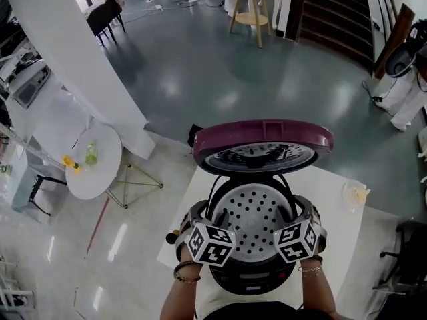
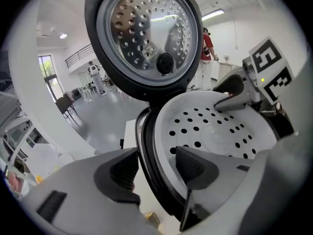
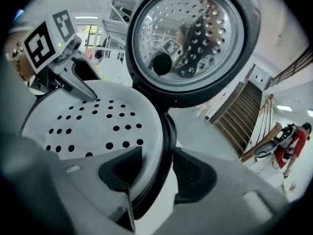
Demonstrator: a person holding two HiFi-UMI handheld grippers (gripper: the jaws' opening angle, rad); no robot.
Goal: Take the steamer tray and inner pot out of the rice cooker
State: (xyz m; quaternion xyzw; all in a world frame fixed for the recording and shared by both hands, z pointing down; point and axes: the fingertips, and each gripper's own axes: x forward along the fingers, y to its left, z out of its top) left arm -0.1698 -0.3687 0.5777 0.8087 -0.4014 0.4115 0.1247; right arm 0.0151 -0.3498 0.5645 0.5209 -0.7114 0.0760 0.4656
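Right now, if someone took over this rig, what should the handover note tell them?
Left hand-held gripper: jaws apart, astride the left rim of the steamer tray, not visibly clamped.
Right hand-held gripper: same on the right rim.
The lid of the rice cooker is up; tray sits in the cooker, inner pot hidden beneath.
Done: nothing removed.
Left: lift out tray, then pot.

White rnd table [image 1: 101, 173] w/ bottle [image 1: 91, 155]
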